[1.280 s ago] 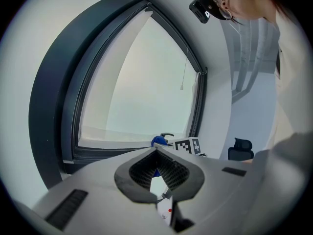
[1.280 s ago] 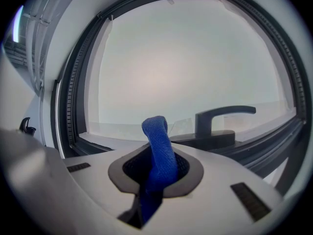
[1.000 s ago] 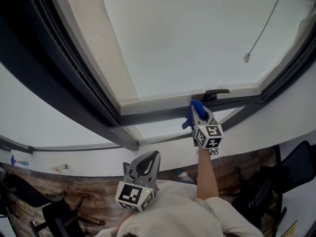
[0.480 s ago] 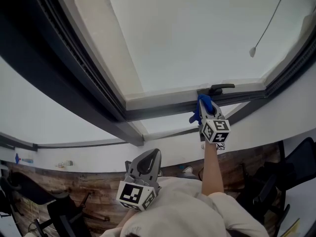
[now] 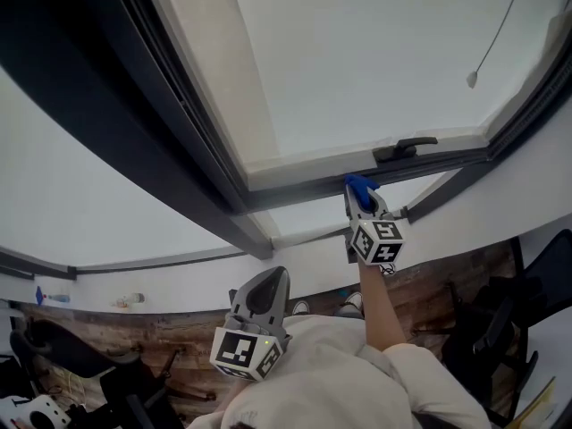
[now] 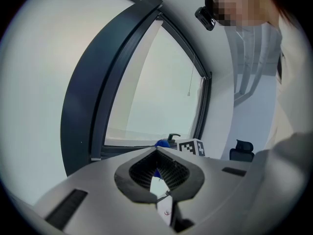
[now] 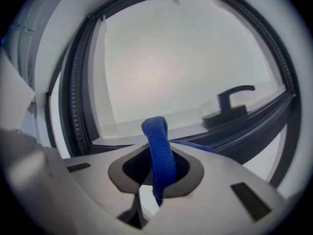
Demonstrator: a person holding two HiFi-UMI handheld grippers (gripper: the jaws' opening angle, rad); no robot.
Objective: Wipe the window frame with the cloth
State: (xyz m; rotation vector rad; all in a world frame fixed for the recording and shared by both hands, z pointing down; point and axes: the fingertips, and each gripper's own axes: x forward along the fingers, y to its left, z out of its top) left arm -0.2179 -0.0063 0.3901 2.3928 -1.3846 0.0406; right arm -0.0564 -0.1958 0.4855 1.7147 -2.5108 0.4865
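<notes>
Close to the person's chest, the left gripper [image 5: 265,286] is held low, as it was a second ago, with its jaws together and nothing between them [image 6: 156,150]. Above it the right arm [image 5: 375,307] reaches up to the window, and the right gripper [image 5: 361,198] is clamped on a blue cloth [image 5: 359,186]. In the right gripper view a fold of the cloth [image 7: 159,148] stands up from between the closed jaws [image 7: 157,166]. The cloth is pressed on the dark lower rail of the frame [image 5: 295,197]. Half a second ago it sat just under the handle [image 5: 404,148]. Now it lies further left along the rail, apart from the handle, which shows to the right in the right gripper view [image 7: 234,103]. Beyond the rail is the pale glass [image 5: 357,61], and a thin cord [image 5: 497,27] hangs across its right side.
</notes>
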